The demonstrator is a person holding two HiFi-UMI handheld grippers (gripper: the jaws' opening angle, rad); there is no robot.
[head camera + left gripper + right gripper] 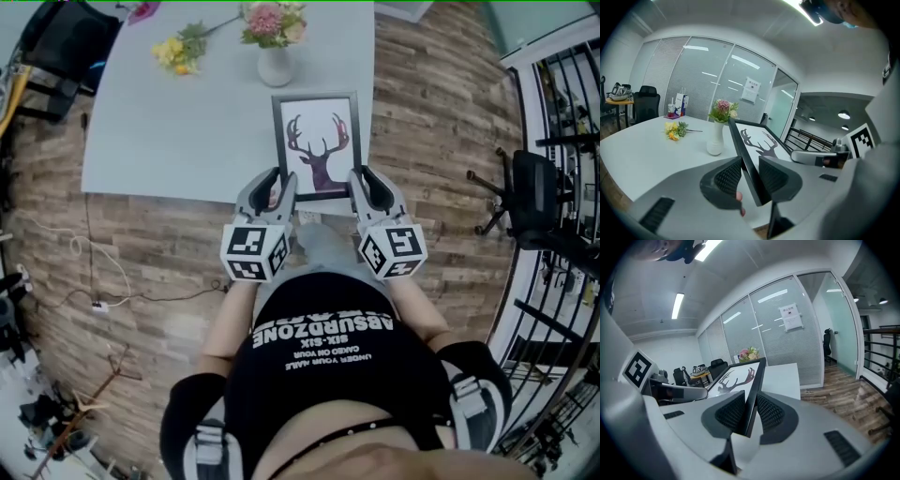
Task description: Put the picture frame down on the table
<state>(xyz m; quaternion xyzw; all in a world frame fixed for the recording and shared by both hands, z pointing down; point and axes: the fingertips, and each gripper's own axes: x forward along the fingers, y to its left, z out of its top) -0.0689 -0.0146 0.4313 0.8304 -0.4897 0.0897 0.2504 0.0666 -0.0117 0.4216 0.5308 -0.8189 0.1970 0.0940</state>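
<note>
A black picture frame with a deer silhouette print hangs over the near edge of the pale table, held by both grippers. My left gripper is shut on the frame's lower left edge. My right gripper is shut on its lower right edge. In the left gripper view the frame tilts up toward the white vase. In the right gripper view the print faces up and left.
A white vase of pink flowers stands just beyond the frame's far edge. A loose yellow flower bunch lies at the table's back left. An office chair stands on the wood floor at right. Cables trail on the floor at left.
</note>
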